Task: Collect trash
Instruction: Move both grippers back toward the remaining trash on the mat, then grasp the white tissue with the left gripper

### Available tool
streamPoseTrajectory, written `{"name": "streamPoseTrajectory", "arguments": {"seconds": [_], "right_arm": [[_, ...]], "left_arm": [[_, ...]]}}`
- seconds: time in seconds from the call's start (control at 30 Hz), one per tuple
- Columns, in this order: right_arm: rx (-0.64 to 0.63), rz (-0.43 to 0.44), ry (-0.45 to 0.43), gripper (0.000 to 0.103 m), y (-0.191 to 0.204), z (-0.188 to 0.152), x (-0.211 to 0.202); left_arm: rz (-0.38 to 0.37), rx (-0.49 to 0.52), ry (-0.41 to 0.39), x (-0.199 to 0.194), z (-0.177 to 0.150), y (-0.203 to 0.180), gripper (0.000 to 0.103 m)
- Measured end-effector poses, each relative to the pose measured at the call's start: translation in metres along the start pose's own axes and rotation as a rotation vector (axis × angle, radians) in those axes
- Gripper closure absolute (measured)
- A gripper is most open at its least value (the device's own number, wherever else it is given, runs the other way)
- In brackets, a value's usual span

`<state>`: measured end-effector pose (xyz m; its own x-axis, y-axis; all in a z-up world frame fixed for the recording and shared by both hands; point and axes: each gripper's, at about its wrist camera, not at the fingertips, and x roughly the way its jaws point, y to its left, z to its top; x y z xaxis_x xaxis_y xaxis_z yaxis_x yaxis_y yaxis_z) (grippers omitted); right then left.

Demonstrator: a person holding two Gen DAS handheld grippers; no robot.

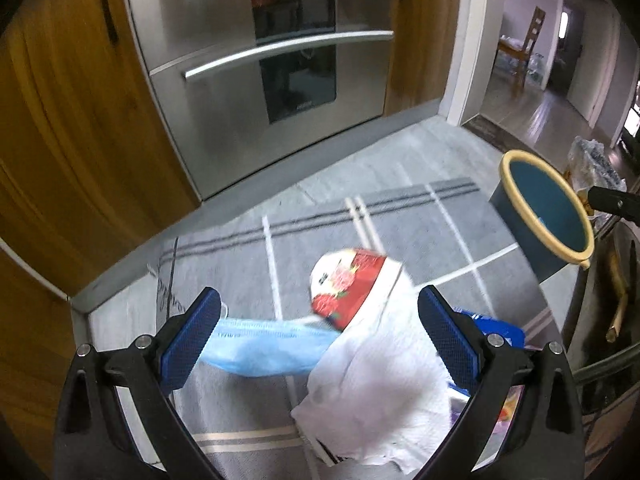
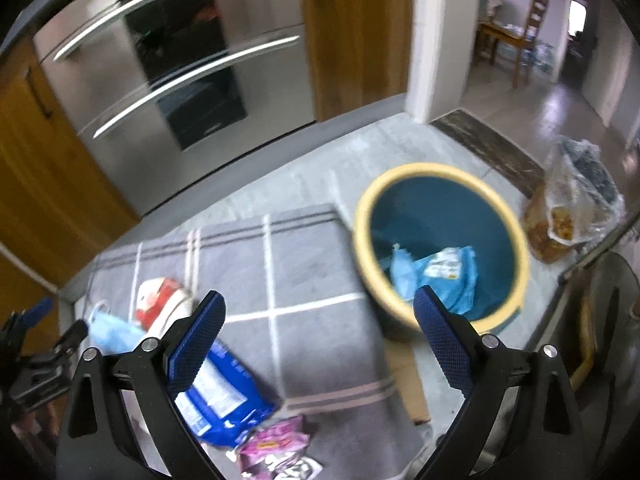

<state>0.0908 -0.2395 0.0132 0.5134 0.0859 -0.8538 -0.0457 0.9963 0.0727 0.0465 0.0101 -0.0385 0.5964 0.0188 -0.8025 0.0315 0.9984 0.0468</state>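
Observation:
Trash lies on a grey striped rug (image 1: 320,216). In the left wrist view a white paper towel (image 1: 376,392), a red-and-white cup (image 1: 348,284) and a light blue face mask (image 1: 260,344) sit between and below the fingers of my left gripper (image 1: 320,344), which is open and holds nothing. A teal bin with a yellow rim (image 2: 440,240) stands to the right, with blue wrappers (image 2: 444,276) inside. My right gripper (image 2: 320,344) is open and empty near the bin; a blue packet (image 2: 224,400) and a pink wrapper (image 2: 276,444) lie below it.
A steel oven (image 1: 260,72) and wooden cabinets (image 1: 60,140) line the far side. A clear plastic bag (image 2: 576,204) sits right of the bin beside a dark doormat (image 2: 488,148). A doorway leads to a room with a wooden chair (image 1: 524,48). Cardboard (image 2: 408,380) lies by the bin.

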Motion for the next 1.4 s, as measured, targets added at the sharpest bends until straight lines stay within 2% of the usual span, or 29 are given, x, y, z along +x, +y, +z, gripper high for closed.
{"name": "streamPoseTrajectory", "arguments": {"seconds": [0.17, 0.47, 0.53, 0.6, 0.73, 0.83, 0.9, 1.07, 1.1, 1.23, 1.27, 1.4], "right_arm": [[-0.036, 0.02, 0.062, 0.008, 0.021, -0.006, 0.02], [-0.09, 0.035, 0.175, 0.008, 0.047, -0.022, 0.057], [-0.092, 0.039, 0.181, 0.008, 0.05, -0.022, 0.059], [-0.099, 0.037, 0.172, 0.008, 0.051, -0.02, 0.06], [-0.098, 0.037, 0.172, 0.008, 0.051, -0.018, 0.062], [-0.099, 0.044, 0.183, 0.008, 0.051, -0.017, 0.065], [-0.104, 0.046, 0.184, 0.008, 0.052, -0.017, 0.066], [-0.107, 0.054, 0.176, 0.008, 0.055, -0.016, 0.065], [-0.108, 0.055, 0.175, 0.008, 0.055, -0.016, 0.064], [-0.115, 0.052, 0.173, 0.008, 0.057, -0.016, 0.063], [-0.116, 0.05, 0.172, 0.008, 0.057, -0.017, 0.063], [-0.119, 0.045, 0.17, 0.008, 0.057, -0.016, 0.062]], "left_arm": [[-0.036, -0.042, 0.049, 0.014, -0.01, 0.008, 0.006], [-0.064, 0.017, 0.208, 0.054, -0.033, -0.003, 0.006], [-0.058, 0.039, 0.234, 0.062, -0.036, -0.006, 0.009], [-0.058, 0.057, 0.262, 0.07, -0.04, -0.008, 0.019], [-0.077, 0.043, 0.287, 0.08, -0.044, -0.007, 0.027], [-0.108, 0.015, 0.288, 0.084, -0.041, -0.006, 0.035], [-0.146, -0.001, 0.299, 0.087, -0.041, -0.007, 0.045], [-0.242, -0.042, 0.317, 0.092, -0.042, -0.013, 0.048], [-0.256, -0.038, 0.322, 0.092, -0.043, -0.016, 0.056], [-0.271, 0.002, 0.319, 0.091, -0.043, -0.025, 0.069], [-0.281, 0.005, 0.321, 0.09, -0.043, -0.027, 0.079], [-0.246, 0.055, 0.293, 0.085, -0.04, -0.033, 0.097]]}}
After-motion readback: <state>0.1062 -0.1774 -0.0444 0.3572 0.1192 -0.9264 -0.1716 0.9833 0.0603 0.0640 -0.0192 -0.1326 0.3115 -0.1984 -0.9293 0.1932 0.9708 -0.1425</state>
